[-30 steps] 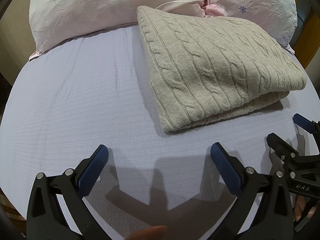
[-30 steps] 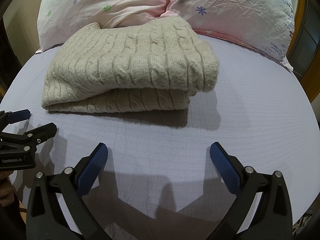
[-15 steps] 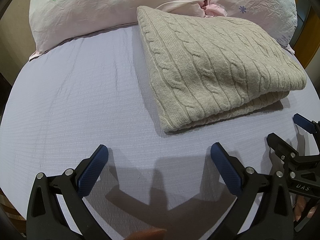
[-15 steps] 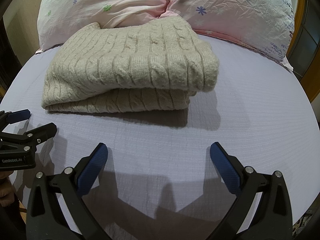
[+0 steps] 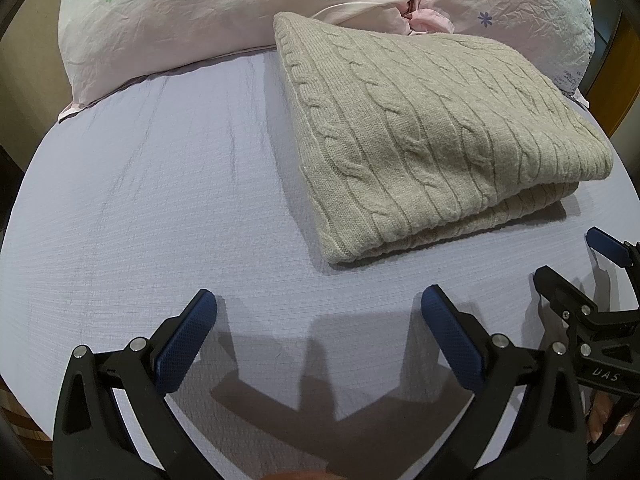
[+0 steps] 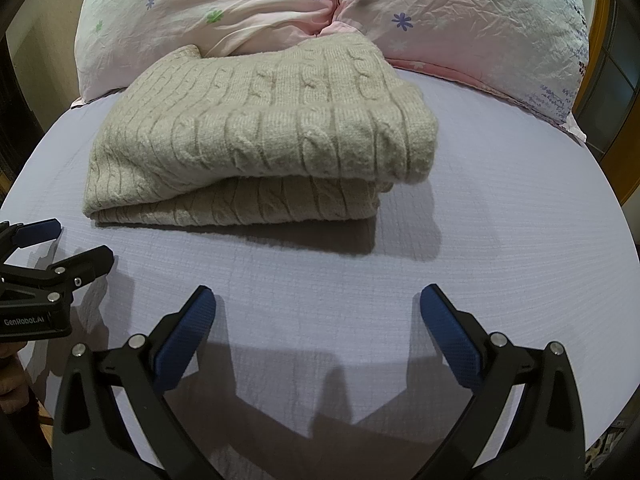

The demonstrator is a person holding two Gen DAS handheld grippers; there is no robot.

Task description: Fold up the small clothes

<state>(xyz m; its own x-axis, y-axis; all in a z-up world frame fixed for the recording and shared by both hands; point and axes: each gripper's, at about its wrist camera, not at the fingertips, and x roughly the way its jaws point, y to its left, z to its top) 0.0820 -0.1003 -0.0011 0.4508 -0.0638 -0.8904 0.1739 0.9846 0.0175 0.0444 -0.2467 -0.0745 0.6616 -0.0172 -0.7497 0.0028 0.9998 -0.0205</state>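
A folded beige cable-knit sweater [image 5: 440, 136] lies on the bed [image 5: 160, 200], its far edge against the pink floral pillows [image 5: 200, 12] at the head. The left hand-held gripper [image 5: 319, 312] and right hand-held gripper [image 6: 318, 308] hover over the bare sheet near the bed's front edge, both with fingers spread apart and holding nothing. What look like fingertips [image 5: 608, 424] show, partly hidden, at the left view's lower right corner.
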